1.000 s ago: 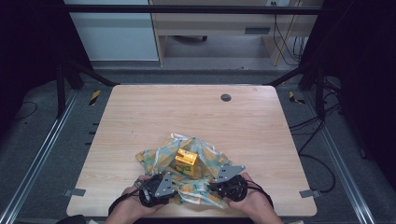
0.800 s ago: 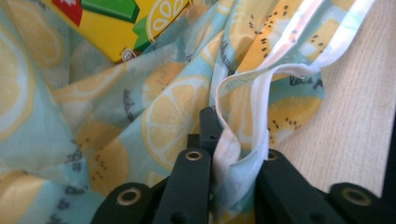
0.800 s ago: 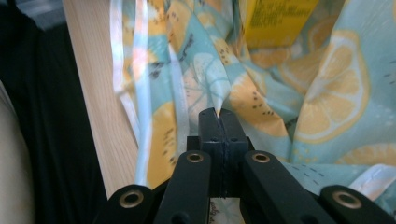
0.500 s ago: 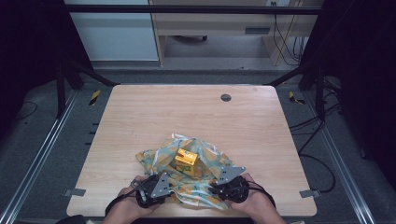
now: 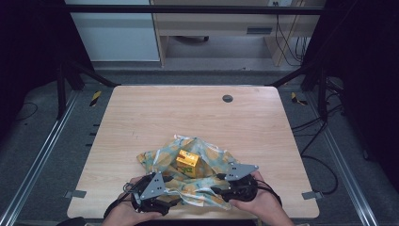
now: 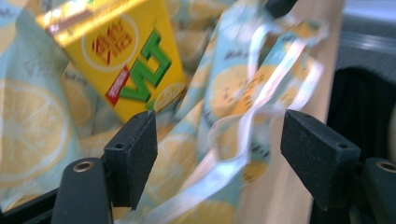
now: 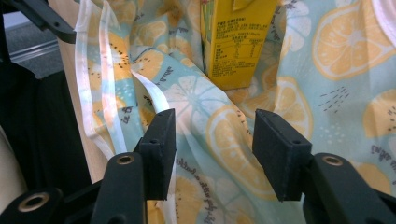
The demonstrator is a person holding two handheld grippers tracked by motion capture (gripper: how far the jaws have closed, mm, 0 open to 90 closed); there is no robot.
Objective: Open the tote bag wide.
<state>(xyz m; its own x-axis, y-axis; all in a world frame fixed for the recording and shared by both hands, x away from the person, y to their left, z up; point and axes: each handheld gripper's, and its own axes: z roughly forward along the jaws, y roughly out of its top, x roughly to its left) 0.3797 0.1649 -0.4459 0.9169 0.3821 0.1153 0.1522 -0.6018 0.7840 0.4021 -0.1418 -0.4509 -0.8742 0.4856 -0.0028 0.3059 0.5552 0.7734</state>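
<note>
High view: you stand at the near edge of a light wooden table [image 5: 155, 113], a gripper in each hand. A crumpled cloth [image 5: 207, 157] printed with lemon slices on pale blue lies on the near half of the table, and a small yellow drink carton [image 5: 187, 163] stands on its middle. Your left gripper [image 5: 157, 201] sits at the cloth's near left edge and your right gripper [image 5: 225, 192] at its near right edge, both pointing inward toward each other, with the carton just beyond and between them.

Left gripper view: your left gripper [image 6: 219, 154] has its two black jaws standing wide apart; they have just been opening. A folded edge of the cloth [image 6: 233, 116] with its white hem runs up through the gap, but neither pad presses on it. The carton [image 6: 126, 56] leans above the left-hand jaw, near but apart from it, with the tip of your other gripper at the top edge.

Right gripper view: your right gripper [image 7: 212, 149] also has its jaws parted, at a middling width, and they have just been opening too. The cloth [image 7: 224, 135] lies loose between and under them, not clamped. The carton [image 7: 236, 42] stands upright straight ahead, just beyond the jaw tips.
</note>
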